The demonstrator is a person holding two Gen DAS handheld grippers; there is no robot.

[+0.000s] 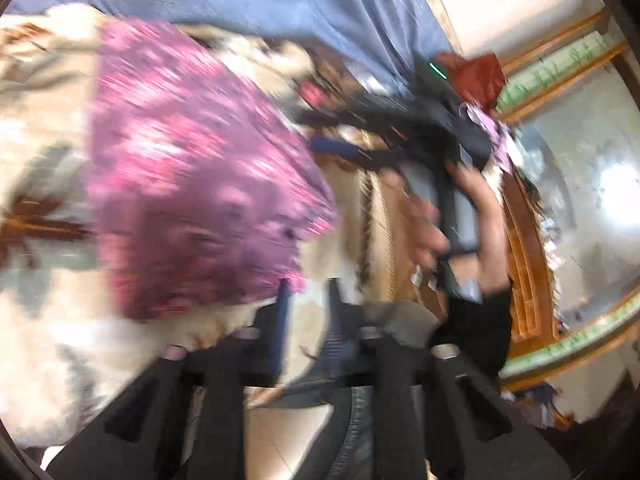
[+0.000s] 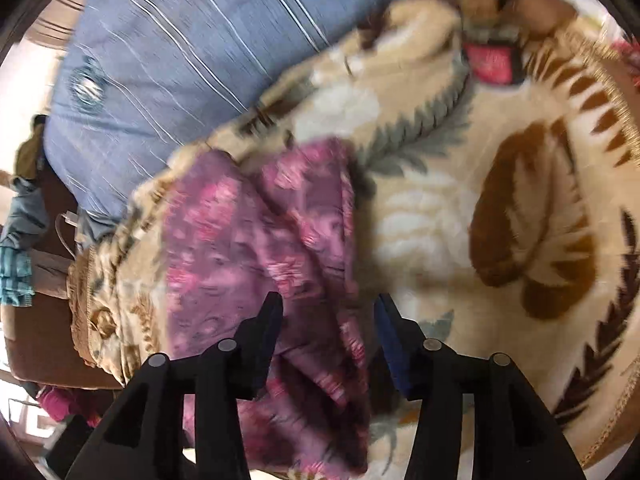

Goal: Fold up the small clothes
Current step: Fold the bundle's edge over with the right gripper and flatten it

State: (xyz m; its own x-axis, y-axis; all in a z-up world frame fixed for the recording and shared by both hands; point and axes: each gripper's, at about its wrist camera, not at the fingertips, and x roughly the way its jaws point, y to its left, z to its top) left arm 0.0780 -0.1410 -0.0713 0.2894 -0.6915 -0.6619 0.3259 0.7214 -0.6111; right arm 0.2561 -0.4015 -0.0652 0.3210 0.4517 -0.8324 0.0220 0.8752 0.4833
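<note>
A cream patterned blanket (image 2: 460, 208) covers the bed, giving a flat folding surface. The purple floral garment (image 2: 256, 232) lies rumpled at frame centre. The right claw (image 2: 326, 320) gapes open over it (nothing pinched); the left claw (image 1: 308, 300) stands parted at its edge.

Fuzzy cream blanket (image 2: 440, 208) w/ brown leaf print as surface, blue striped pillow (image 2: 192, 52) behind it, wooden furniture (image 1: 528, 240) off right.

Thin printed purple cloth (image 2: 256, 240) lies on a fluffy plush blanket (image 2: 460, 216).
</note>
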